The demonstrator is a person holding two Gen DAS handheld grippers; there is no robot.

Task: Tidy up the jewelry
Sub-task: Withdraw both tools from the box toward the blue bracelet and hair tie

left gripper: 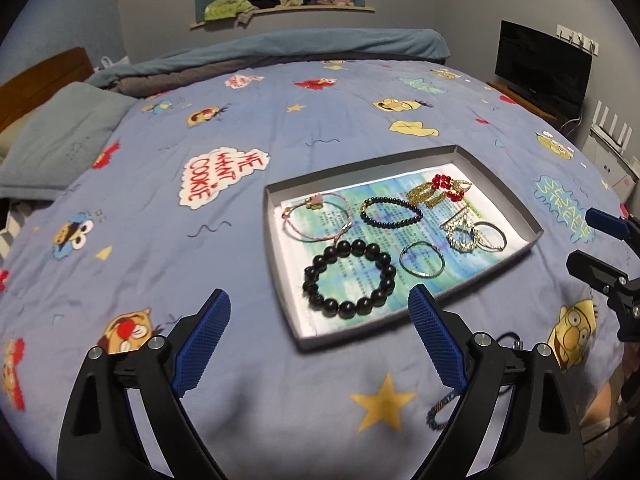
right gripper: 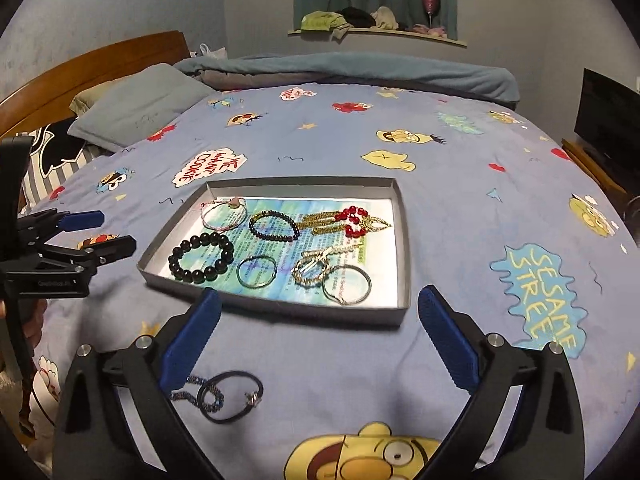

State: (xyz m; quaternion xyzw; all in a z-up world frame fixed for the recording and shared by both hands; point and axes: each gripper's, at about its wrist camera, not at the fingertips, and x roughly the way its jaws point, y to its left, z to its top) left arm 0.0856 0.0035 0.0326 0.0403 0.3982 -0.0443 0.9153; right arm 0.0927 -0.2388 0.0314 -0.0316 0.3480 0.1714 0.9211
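Two grippers, both parted wide and grasping nothing: left gripper [left gripper: 320,320] low over the bedspread [left gripper: 200,260] near the close left corner of the tray [left gripper: 276,264]; right gripper [right gripper: 320,320] just short of the tray's near wall. Grey, shallow, flat on the bedspread, lined with a printed blue-green sheet [right gripper: 280,216].

Inside the tray, all lying flat:
- large black bead bracelet [left gripper: 347,278], near left corner
- pink cord bracelet [left gripper: 316,216], far left
- small dark bead bracelet [left gripper: 391,212], centre back
- gold chain piece [left gripper: 424,196] touching a red bead piece [left gripper: 448,186], far right
- plain thin hoop [left gripper: 422,259], near the middle front
- second thin hoop [left gripper: 490,236], overlapped by a sparkly gold hoop earring [left gripper: 460,236], right front

Outside the tray, on the bedspread beside the right gripper's left finger [right gripper: 192,344]:
- dark cord bracelet [right gripper: 232,398] with a small clasp
- blue beaded strand [right gripper: 192,394], overlapping the cord, partly hidden by that finger

Elsewhere: grey pillow [left gripper: 60,144], wooden headboard [right gripper: 92,68], dark monitor [left gripper: 542,66].
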